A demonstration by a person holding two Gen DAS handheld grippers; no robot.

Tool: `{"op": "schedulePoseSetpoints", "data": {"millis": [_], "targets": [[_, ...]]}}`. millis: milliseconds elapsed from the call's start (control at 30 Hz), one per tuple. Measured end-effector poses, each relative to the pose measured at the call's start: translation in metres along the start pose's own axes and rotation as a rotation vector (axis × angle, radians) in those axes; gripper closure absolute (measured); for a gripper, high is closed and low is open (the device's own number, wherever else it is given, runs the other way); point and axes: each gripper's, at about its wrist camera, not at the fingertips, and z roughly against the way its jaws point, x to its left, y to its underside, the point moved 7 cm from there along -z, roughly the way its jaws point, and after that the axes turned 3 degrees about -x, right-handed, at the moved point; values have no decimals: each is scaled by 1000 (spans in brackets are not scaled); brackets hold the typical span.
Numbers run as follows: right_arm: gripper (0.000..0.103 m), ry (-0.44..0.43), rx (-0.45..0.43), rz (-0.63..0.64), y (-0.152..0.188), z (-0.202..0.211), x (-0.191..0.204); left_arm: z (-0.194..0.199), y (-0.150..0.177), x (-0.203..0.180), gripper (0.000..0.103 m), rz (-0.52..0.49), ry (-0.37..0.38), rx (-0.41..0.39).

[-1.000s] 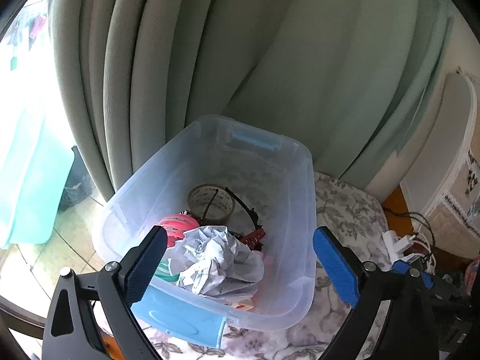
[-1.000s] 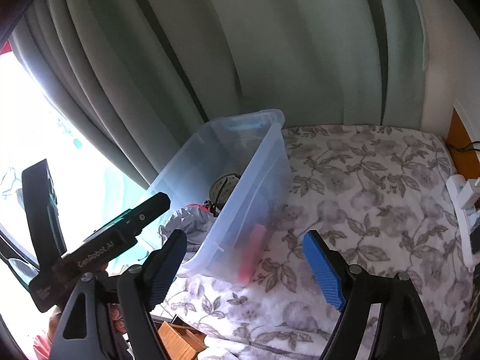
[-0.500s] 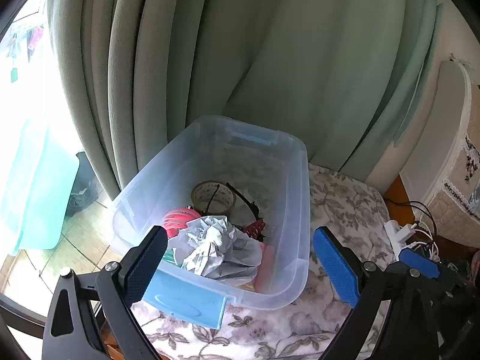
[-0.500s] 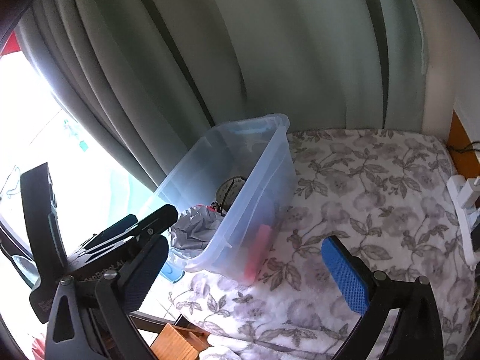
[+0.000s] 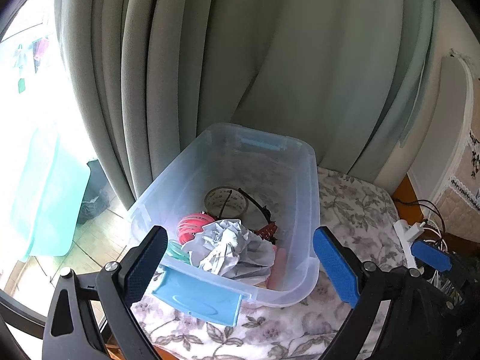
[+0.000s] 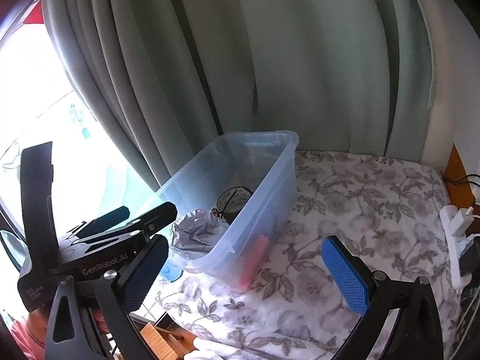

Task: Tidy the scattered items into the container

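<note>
Nearest, the left gripper (image 5: 240, 258) hangs with its jaws spread wide and nothing between the pads, angled down at the near end of the bin (image 5: 309, 210). The right gripper (image 6: 243, 270) is just as wide and just as empty, over the floral cover (image 6: 360, 204) beside the bin's long wall, with the left tool's black body showing at its left edge. The clear bin sits on the cover near its edge, blue latch (image 5: 198, 300) hanging off the near end. Inside it, closest, lies a crumpled grey cloth (image 5: 231, 249); touching that on the left is a red ribbed piece (image 5: 190, 225) with something teal (image 5: 177, 250) under it, and a pink stick (image 6: 255, 261) rests along the right wall. Further in sits a tape roll (image 5: 226, 202) with a black cable (image 5: 255, 202) draped across it. Off to the right, past the cover's edge, a white power strip (image 6: 456, 240) trails wires. Behind everything hang grey-green curtains (image 5: 270, 75), with bright window to the left.
</note>
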Motion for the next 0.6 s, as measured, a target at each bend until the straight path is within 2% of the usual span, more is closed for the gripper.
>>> {"op": "schedulePoseSetpoints", "data": {"millis": [533,600], "targets": [[0,25,45,4,5,-5,-1,1,6,-4,5,0,9,19],[0,28,46,6,5,-5,-1,-9,0,8,5,-20,34,23]]}}
